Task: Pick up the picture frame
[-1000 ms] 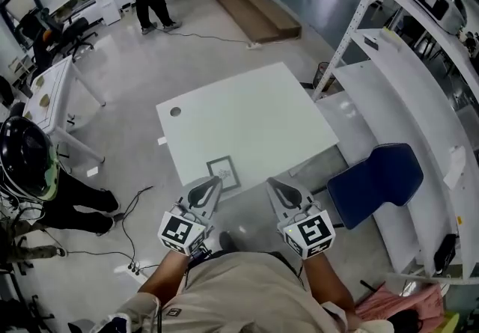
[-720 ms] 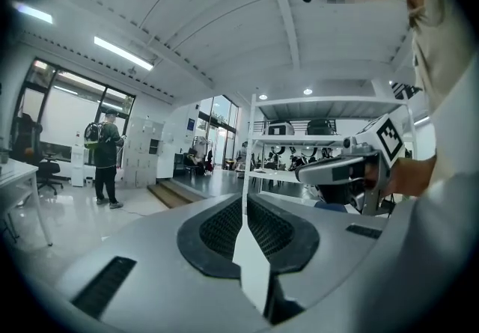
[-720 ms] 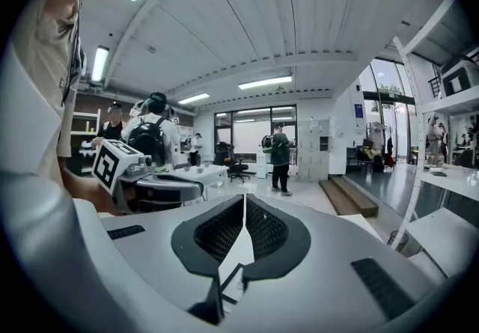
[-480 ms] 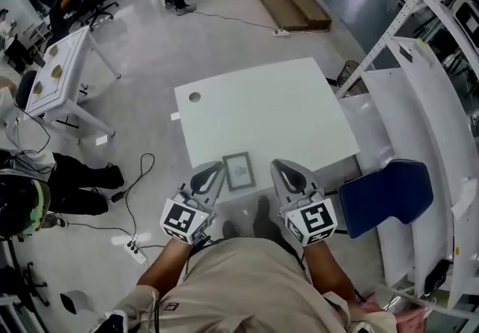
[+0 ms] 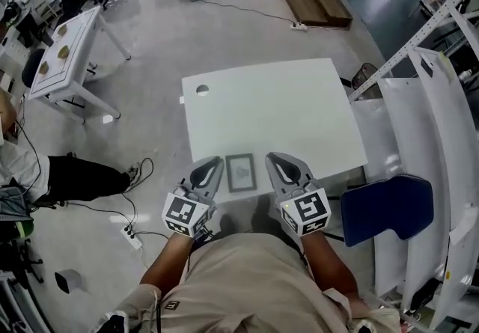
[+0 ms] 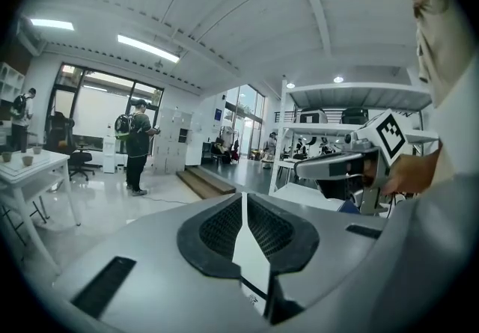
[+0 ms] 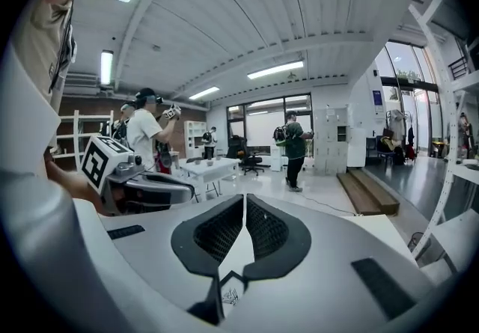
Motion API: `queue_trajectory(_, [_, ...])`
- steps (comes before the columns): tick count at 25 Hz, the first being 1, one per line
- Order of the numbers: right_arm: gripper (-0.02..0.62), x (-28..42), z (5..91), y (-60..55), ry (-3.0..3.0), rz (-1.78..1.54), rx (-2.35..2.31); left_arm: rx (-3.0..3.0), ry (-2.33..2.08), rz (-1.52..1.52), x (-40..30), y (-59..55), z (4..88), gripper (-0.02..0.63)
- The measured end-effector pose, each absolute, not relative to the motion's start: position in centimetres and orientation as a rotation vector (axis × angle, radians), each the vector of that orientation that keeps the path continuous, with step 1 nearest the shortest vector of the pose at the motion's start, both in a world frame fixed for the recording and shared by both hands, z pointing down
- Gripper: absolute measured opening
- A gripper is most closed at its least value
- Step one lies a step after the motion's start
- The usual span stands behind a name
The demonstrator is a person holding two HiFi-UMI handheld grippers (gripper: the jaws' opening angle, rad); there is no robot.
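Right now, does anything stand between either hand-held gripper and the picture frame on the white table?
Nothing visible does. The picture frame lies flat and alone near the front edge of the table. The left hand-held gripper and right hand-held gripper, both shut and empty, flank it with only bare surface between.

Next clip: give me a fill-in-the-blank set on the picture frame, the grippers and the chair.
On the white table, the picture frame lies ____ the two gripper tips.
The left gripper and right gripper both have their jaws ____.
The chair beside the table is coloured ____.
Missing: between; shut; blue.
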State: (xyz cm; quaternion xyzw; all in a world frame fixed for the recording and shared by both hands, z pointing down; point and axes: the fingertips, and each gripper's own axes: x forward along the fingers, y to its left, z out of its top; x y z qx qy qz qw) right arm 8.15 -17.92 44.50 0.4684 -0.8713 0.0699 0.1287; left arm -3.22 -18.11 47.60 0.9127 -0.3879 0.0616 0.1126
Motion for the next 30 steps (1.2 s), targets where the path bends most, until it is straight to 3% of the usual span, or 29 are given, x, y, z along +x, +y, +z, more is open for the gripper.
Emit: queue_trajectory(30, [0.031,9.1,71.4,-23.9,-2.293,0.733,0.948,2.178,-1.003,0.555,-0.3,-22.5,73.1,0.032])
